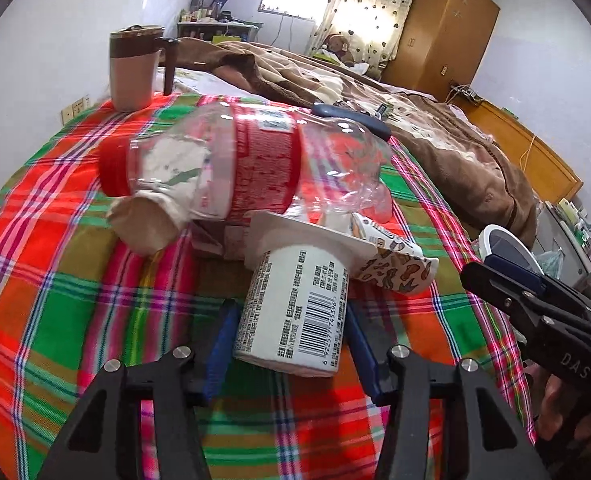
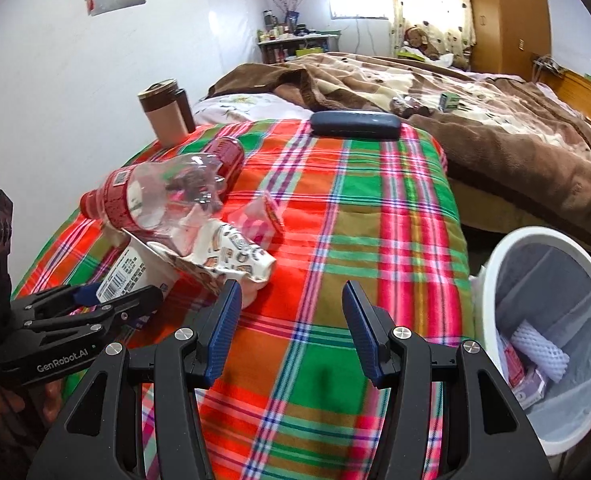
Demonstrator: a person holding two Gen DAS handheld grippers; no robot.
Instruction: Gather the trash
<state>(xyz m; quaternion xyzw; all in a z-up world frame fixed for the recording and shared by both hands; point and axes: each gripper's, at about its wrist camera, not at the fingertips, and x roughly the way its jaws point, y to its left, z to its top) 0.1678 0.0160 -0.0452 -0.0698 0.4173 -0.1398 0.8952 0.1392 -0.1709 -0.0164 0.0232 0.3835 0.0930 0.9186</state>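
A white yogurt cup (image 1: 291,312) with a barcode lies on its side on the plaid cloth (image 1: 55,280). My left gripper (image 1: 291,320) has its blue pads against both sides of the cup, as the right wrist view also shows (image 2: 115,300). Behind the cup lie a crushed clear bottle (image 1: 231,168) with a red label and cap, a brown paper cup (image 1: 143,224) and a crumpled patterned paper cup (image 1: 399,268). My right gripper (image 2: 291,308) stands open over bare cloth with nothing between its fingers, right of the pile.
A white bin (image 2: 491,264) with a liner stands off the cloth's right edge, with a foam net and a red pack inside. A lidded mug (image 2: 165,116) and a dark glasses case (image 2: 355,124) sit at the far edge. A brown blanket (image 2: 495,128) covers the bed beyond.
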